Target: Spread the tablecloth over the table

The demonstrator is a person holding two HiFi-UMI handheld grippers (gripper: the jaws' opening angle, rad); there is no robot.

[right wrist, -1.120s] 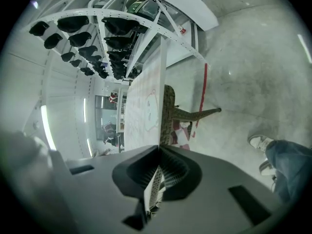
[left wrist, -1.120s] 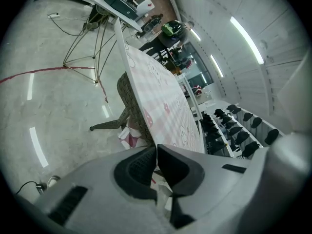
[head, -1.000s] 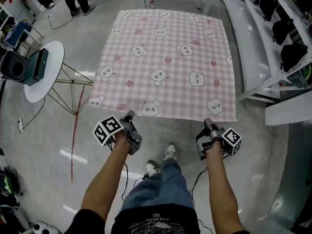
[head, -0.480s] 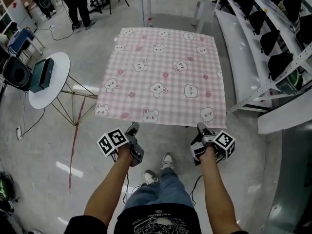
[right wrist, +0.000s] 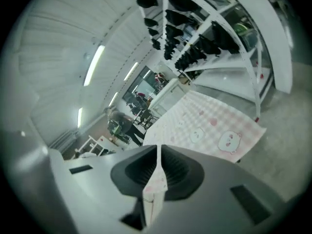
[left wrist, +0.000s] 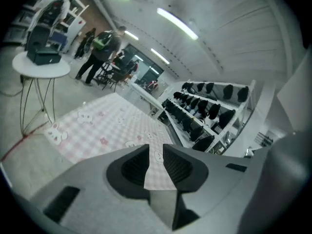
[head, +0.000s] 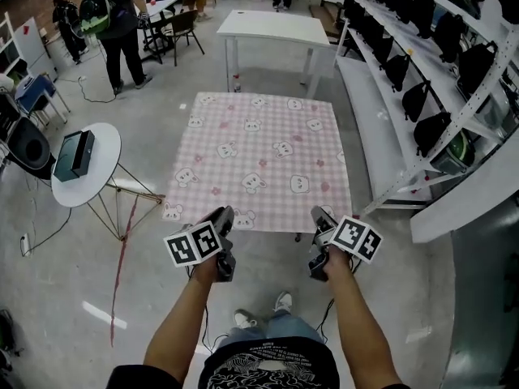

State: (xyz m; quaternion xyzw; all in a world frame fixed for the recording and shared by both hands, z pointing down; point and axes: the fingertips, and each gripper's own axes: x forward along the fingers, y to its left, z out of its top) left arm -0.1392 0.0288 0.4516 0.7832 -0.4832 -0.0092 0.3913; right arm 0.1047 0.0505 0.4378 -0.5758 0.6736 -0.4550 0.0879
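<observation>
A pink checked tablecloth (head: 259, 160) with bunny prints lies flat over a low table, its near edge just beyond my hands. My left gripper (head: 225, 212) hovers at the near left part of that edge and my right gripper (head: 321, 214) at the near right, both held above the cloth and apart from it. In the left gripper view the left gripper (left wrist: 156, 152) shows a clear gap that is closing, with the tablecloth (left wrist: 97, 126) seen beyond it. The right gripper (right wrist: 158, 152) is closing to a thin slit, with nothing clamped and the tablecloth (right wrist: 209, 126) ahead.
A round white side table (head: 97, 168) carrying a dark box (head: 75, 154) stands on the left. A white table (head: 272, 27) is behind the cloth. Shelves with black bags (head: 422, 79) run along the right. People (head: 117, 23) stand at the back left.
Both grippers have risen from below the cloth's near edge and rolled, so their marker cubes face up. The cloth stays flat on the table, and more of the room shows.
</observation>
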